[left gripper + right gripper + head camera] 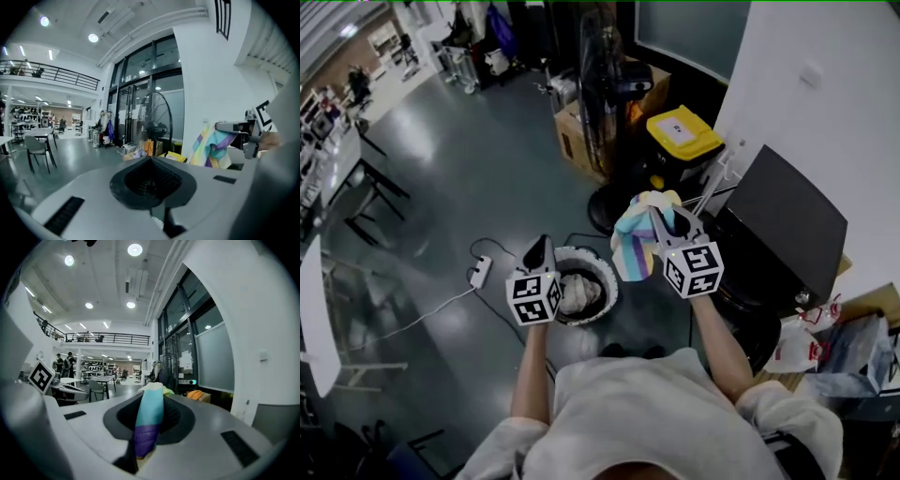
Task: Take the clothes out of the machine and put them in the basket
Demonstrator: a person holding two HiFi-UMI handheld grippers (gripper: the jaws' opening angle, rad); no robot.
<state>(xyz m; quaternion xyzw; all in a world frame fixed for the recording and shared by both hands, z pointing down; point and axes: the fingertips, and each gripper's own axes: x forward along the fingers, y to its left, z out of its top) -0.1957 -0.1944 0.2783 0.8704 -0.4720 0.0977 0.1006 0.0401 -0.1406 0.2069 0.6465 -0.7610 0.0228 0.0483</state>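
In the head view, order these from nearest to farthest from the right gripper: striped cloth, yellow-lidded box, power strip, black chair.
1. Striped cloth, in the fingers of the right gripper.
2. Yellow-lidded box, ahead by the wall.
3. Power strip, on the floor, left.
4. Black chair, far left.

Upper centre stands a fan (602, 103), a cardboard box (570, 141) just left and a yellow-lidded bin (682, 131) right of it; a white power strip (480, 272) lies centre left, plastic bags (802, 342) lower right.

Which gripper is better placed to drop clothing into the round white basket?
Right: the right gripper is shut on the pastel striped cloth near the white basket; the left gripper holds nothing.
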